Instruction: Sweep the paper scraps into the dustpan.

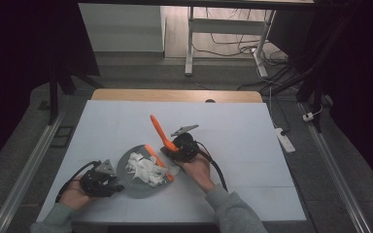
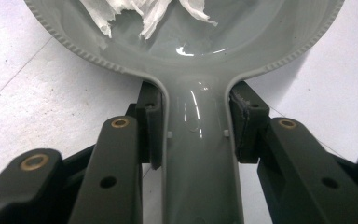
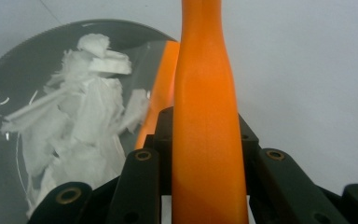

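The left hand-held gripper (image 1: 110, 185) is closed on the handle (image 2: 196, 154) of a grey pan (image 1: 137, 187); in the left gripper view both pads press the handle from the two sides, just below the place where it widens into the bowl. The right hand-held gripper (image 1: 174, 145) holds an orange spatula (image 1: 159, 130) by its handle, and the jaws are tight around it. In the high view the handle points up and away from the person, and the orange blade (image 1: 156, 158) goes down into the pan, at its right side.

Inside the pan lies a heap of white paper shreds (image 1: 144, 169). The blade is partly hidden behind the handle in the right gripper view, and I cannot tell if its edge touches the shreds or the bottom of the pan. The far rim of the pan is cut off in the left gripper view.

The pan lies on a white surface (image 1: 233, 145), near the person's edge and a little to the left of the middle. A strip of wood (image 1: 175, 95) shows at the far edge of the surface. Behind it the floor is grey, with a white frame (image 1: 190, 46) and loose cables (image 1: 233, 46). A power strip (image 1: 285, 140) lies on the floor at the right. The sides of the room are very dark and hard to make out.
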`<state>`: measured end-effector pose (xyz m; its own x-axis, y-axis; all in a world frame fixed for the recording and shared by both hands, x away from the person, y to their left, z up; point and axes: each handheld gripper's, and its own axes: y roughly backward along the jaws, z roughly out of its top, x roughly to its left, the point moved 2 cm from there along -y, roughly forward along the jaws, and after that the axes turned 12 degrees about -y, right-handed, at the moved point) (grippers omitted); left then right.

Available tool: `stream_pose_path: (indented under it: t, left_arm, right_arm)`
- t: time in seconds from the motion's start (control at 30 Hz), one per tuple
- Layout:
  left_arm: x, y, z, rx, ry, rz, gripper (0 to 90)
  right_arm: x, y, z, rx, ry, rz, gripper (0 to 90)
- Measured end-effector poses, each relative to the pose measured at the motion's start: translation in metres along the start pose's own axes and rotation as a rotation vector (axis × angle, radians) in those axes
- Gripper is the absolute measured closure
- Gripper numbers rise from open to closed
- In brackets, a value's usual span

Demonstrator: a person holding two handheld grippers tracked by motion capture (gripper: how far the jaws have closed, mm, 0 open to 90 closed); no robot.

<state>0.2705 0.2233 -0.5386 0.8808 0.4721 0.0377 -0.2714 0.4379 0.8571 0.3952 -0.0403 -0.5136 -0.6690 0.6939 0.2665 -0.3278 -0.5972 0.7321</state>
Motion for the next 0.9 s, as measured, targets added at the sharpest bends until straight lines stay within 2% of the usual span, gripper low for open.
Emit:
stream_pose_path:
  t: [0.13,0.23,0.4,0.47,0.53,0.7,0.9]
  left_arm:
    - [-0.001,-0.001,0.002,0.0,-0.002,-0.001,61.7]
    - [-0.001,-0.001,0.002,0.001,-0.005,0.0,61.7]
    - [-0.001,-0.001,0.002,0.001,-0.004,0.0,61.7]
    - [-0.001,-0.001,0.002,0.001,-0.003,-0.001,61.6]
    - [-0.001,-0.001,0.002,0.0,-0.003,0.0,61.7]
    - [-0.001,-0.001,0.002,0.0,-0.003,0.0,61.7]
    - [-0.001,-0.001,0.002,0.0,-0.002,0.0,61.7]
  right_arm:
    - [0.013,-0.011,0.006,0.004,0.015,0.028,71.1]
    - [0.029,-0.019,0.009,0.0,0.033,0.077,71.2]
    - [0.051,-0.021,0.012,-0.009,0.06,0.156,71.1]
    - [0.054,-0.017,0.014,-0.029,0.065,0.171,71.1]
    - [0.053,-0.009,0.016,-0.052,0.064,0.181,71.2]
    - [0.04,0.01,0.021,-0.098,0.051,0.148,71.1]
    - [0.026,0.024,0.022,-0.122,0.044,0.108,71.1]
